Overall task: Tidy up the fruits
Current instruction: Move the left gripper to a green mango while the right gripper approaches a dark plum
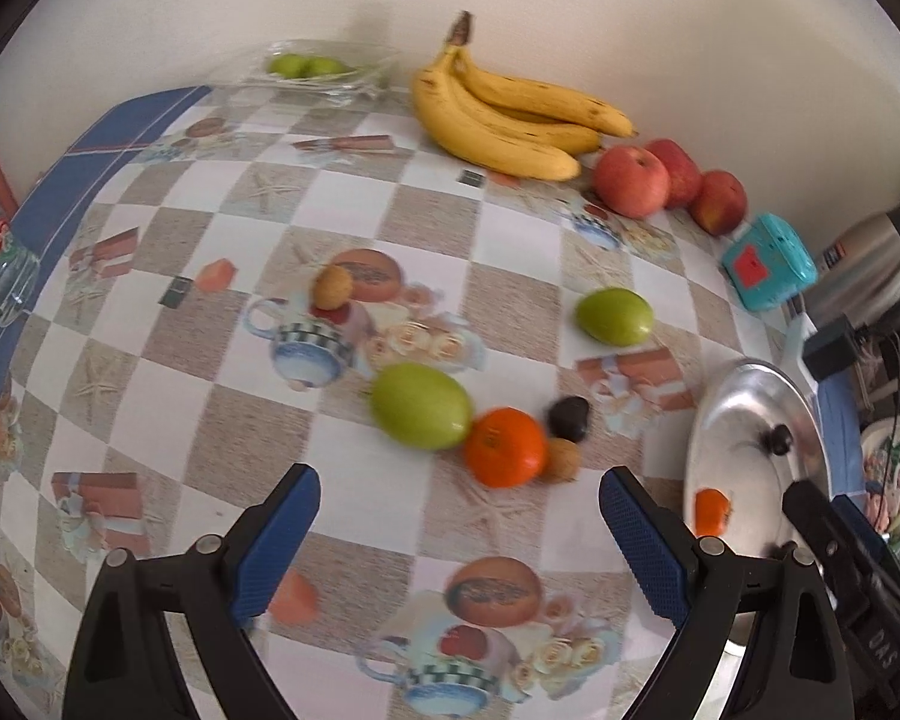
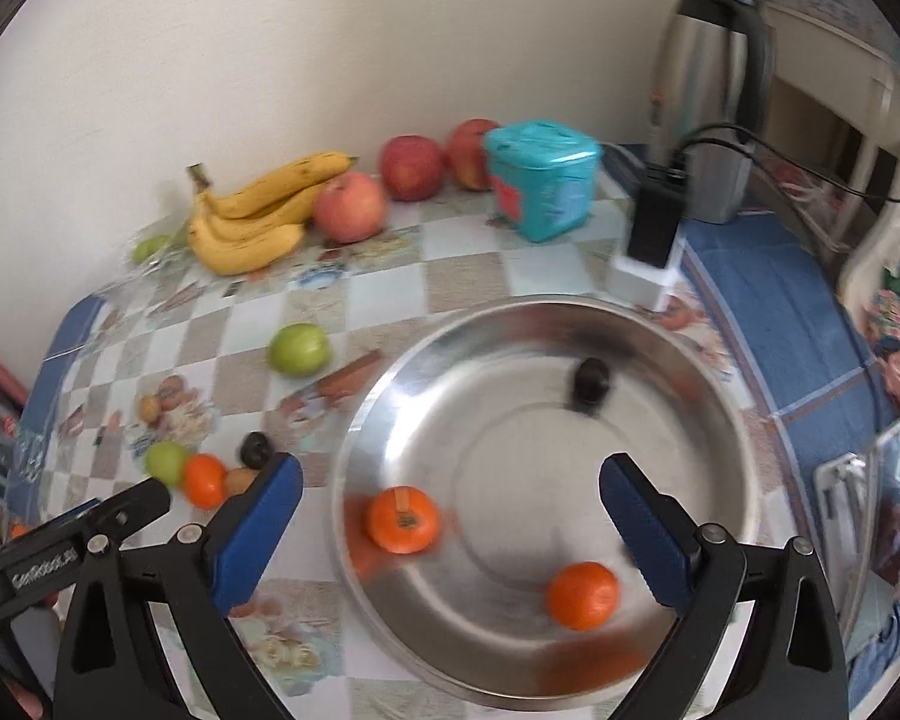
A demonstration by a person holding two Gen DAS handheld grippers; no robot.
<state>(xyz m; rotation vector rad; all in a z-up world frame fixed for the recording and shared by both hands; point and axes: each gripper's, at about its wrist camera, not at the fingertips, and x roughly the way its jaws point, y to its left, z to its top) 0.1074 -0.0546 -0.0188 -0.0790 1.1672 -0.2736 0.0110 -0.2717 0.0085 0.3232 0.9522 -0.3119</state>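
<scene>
With both jaws wide and empty, the left gripper should straddle the near tangerine squarely, while the right gripper clears the steel bowl.

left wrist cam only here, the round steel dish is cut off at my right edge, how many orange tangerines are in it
Observer: Two. The round steel dish holds one orange tangerine near its left side and a second orange tangerine nearer the camera.
Operator: anything else in there
Observer: One small dark round fruit, lying toward the dish's far side, apart from both tangerines.
Operator: is my other hand carrying something
Observer: No. The right gripper is open over the dish, with nothing between its blue pads.
</scene>
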